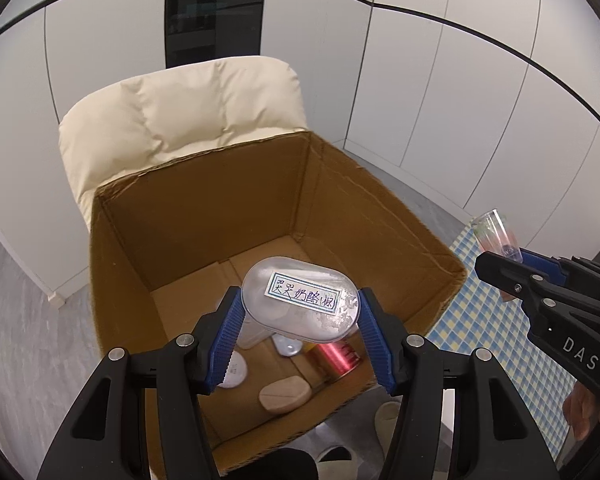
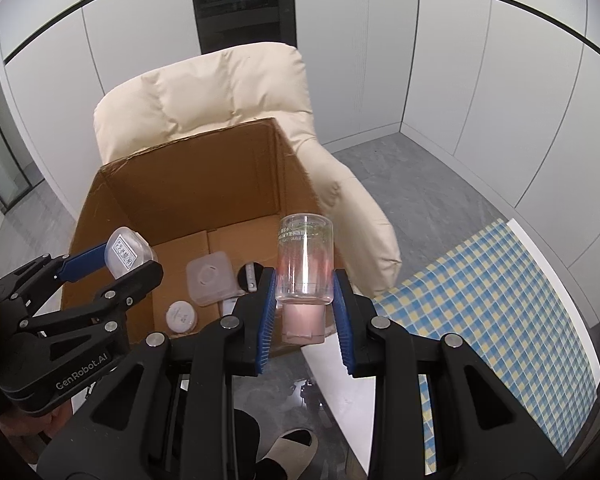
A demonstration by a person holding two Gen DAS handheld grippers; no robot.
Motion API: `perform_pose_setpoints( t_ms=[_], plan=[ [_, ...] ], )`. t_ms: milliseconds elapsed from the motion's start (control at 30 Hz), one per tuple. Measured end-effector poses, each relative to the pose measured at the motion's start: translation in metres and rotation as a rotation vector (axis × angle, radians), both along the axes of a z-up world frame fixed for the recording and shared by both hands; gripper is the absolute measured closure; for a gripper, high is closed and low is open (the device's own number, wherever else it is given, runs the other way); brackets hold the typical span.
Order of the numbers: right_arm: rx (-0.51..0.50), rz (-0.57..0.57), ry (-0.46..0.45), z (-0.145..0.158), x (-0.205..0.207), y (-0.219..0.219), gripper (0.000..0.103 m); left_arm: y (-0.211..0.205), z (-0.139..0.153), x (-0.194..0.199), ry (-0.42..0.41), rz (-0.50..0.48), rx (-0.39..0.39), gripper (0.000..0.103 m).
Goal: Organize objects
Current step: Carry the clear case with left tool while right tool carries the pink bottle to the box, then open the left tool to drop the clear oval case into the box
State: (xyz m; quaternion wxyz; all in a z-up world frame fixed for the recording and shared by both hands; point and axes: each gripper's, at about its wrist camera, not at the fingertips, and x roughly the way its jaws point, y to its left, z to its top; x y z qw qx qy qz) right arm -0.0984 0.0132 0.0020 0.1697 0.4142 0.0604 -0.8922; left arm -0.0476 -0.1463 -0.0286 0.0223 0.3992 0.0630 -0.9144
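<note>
My left gripper (image 1: 300,312) is shut on a clear oval plastic container (image 1: 300,304) with a handwritten label, held over the open cardboard box (image 1: 204,216). The same container (image 2: 129,253) shows in the right wrist view, in the left gripper (image 2: 130,258) above the box's left side. My right gripper (image 2: 305,300) is shut on a clear bottle (image 2: 305,260) with a pink cap, held by the near right corner of the box (image 2: 188,172). In the left wrist view, that bottle (image 1: 496,236) sticks up from the right gripper (image 1: 508,264) outside the box's right wall.
On the box floor lie a red can (image 1: 334,360), a round white jar (image 1: 234,370), a beige oval piece (image 1: 286,394), and a square clear tub (image 2: 210,278). A cream padded chair (image 2: 228,88) stands behind the box. A blue-yellow checked cloth (image 2: 500,288) covers the table at right. Slippered feet (image 2: 288,452) below.
</note>
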Motion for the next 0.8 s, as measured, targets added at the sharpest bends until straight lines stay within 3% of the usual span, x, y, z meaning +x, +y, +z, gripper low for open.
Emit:
perform_pose_setpoints(
  t_ms=[500, 567, 633, 700, 800],
  plan=[
    [-0.007, 0.070, -0.033, -0.009, -0.011, -0.045, 0.074, -0.039, -0.012, 0.009, -0.026, 0.025, -0.014, 0.044],
    [-0.006, 0.078, -0.042, -0.011, -0.013, -0.053, 0.074, -0.043, -0.012, 0.010, -0.020, 0.017, -0.006, 0.034],
    [-0.009, 0.086, -0.047, -0.012, -0.015, -0.059, 0.074, -0.047, -0.011, 0.012, -0.008, 0.016, -0.012, 0.010],
    [-0.008, 0.092, -0.052, -0.013, -0.017, -0.065, 0.074, -0.050, -0.008, 0.016, 0.010, 0.018, -0.020, 0.000],
    [-0.008, 0.104, -0.057, -0.014, -0.018, -0.075, 0.074, -0.055, -0.007, 0.018, 0.010, 0.032, -0.044, 0.000]
  ],
)
